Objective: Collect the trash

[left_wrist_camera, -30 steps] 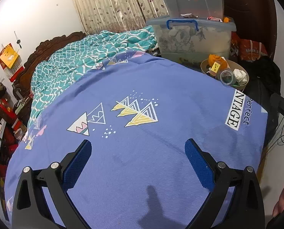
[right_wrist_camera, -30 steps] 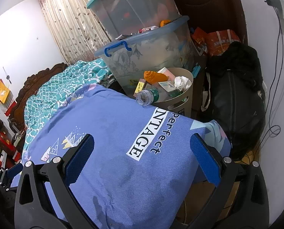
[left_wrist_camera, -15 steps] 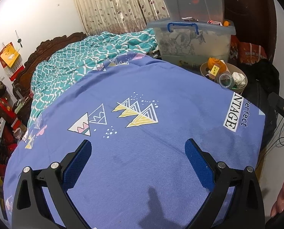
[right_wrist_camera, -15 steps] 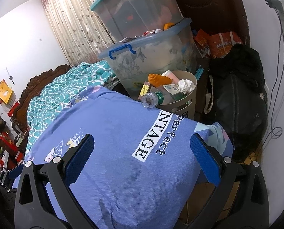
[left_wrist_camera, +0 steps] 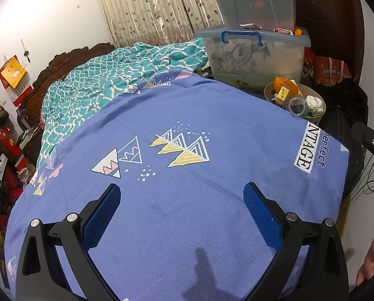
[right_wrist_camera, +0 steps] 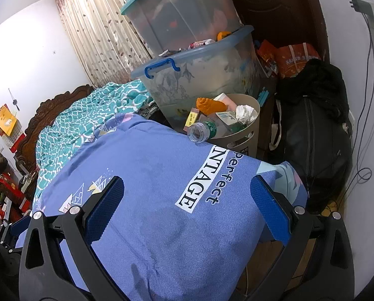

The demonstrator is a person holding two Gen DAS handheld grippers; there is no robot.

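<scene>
Beige plastic trash basket (right_wrist_camera: 247, 138) stands just beyond the blue bedsheet's (right_wrist_camera: 162, 175) corner, holding a clear bottle (right_wrist_camera: 202, 130) and crumpled tissue (right_wrist_camera: 244, 113). I see both left claw (left_wrist_camera: 182, 200) and right claw (right_wrist_camera: 187, 195) released, above that sheet.

Bedroom clutter around the bed
Blue bedsheet (left_wrist_camera: 187, 200) beside teal quilt (left_wrist_camera: 106, 85); stacked storage bins (right_wrist_camera: 199, 80); black bag (right_wrist_camera: 317, 130); leaf-print curtain (left_wrist_camera: 157, 7).

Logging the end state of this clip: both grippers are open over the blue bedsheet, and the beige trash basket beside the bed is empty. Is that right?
Not quite. The trash basket is not empty: the right wrist view shows a plastic bottle, crumpled paper and small boxes in it. The rest holds: the left gripper and right gripper are open over the blue bedsheet.
</scene>
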